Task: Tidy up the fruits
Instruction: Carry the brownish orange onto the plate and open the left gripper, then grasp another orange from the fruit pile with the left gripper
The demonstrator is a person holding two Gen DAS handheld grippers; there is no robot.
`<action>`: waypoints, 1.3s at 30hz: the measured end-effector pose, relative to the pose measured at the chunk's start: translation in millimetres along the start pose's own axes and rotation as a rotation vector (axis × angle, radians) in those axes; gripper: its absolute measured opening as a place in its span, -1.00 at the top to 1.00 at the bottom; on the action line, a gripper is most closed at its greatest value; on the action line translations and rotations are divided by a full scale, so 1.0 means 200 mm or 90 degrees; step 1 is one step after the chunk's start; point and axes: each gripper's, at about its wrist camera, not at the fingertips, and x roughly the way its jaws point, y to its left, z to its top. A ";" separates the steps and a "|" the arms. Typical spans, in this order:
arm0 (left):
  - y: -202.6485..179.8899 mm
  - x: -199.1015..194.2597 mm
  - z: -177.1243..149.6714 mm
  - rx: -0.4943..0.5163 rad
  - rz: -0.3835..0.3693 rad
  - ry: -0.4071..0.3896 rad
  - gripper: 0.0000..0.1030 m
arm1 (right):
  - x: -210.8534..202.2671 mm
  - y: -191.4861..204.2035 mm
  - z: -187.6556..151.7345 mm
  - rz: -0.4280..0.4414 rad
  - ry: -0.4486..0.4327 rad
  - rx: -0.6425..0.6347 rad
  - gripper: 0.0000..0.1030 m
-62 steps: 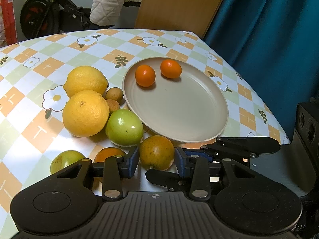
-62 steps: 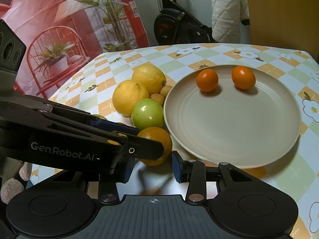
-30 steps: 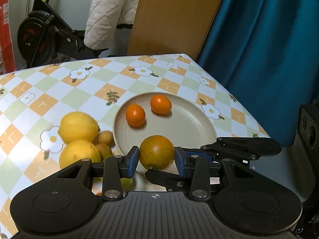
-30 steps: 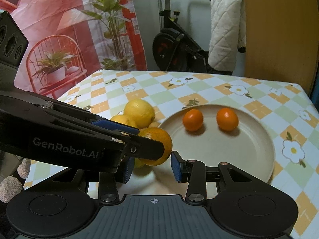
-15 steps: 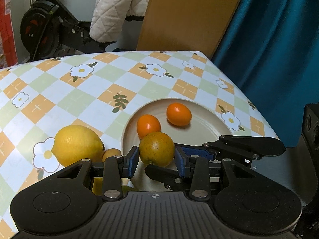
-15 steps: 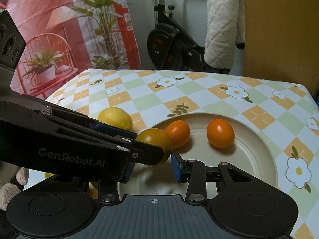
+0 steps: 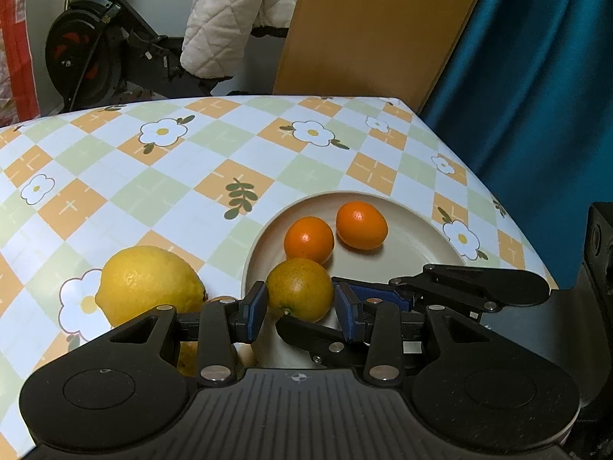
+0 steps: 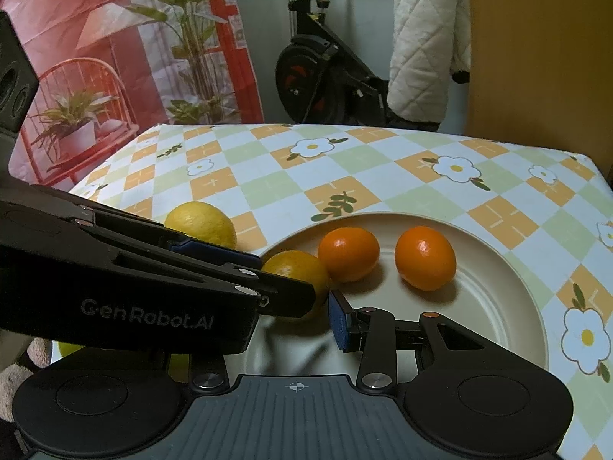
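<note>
A greenish-orange fruit (image 7: 300, 287) sits between the blue pads of my left gripper (image 7: 300, 312), which is shut on it. My right gripper (image 8: 292, 318) comes in crosswise; its fingers (image 7: 440, 283) clamp the same orange (image 8: 295, 266) from the other two sides. The left gripper's fingers (image 8: 191, 264) hide the right gripper's left pad. The orange hangs low over the near left part of the beige plate (image 7: 421, 253), close to two small oranges (image 7: 308, 239) (image 7: 361, 225). I cannot tell whether it touches the plate (image 8: 479, 306).
A big lemon (image 7: 149, 287) lies left of the plate on the checked tablecloth, with a small brown fruit (image 7: 220, 299) and another yellow fruit (image 7: 187, 356) partly hidden under my left gripper. The table's far edge (image 7: 402, 101) meets a blue curtain and an exercise bike (image 8: 318, 76).
Both grippers lifted the orange from beside the fruit pile, carried it over the plate and lowered it next to the small oranges. Both grips look unchanged.
</note>
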 end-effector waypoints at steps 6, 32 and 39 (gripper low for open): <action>0.01 -0.07 0.01 -0.017 -0.001 -0.022 0.20 | -0.04 0.03 0.00 -0.027 -0.005 0.002 0.26; 0.33 -0.68 -0.36 -0.149 0.043 -0.108 0.20 | -0.35 0.41 -0.17 0.026 -0.046 -0.029 0.25; 0.33 -0.67 -0.38 -0.144 0.031 -0.108 0.20 | -0.32 0.50 -0.20 0.046 -0.016 -0.056 0.26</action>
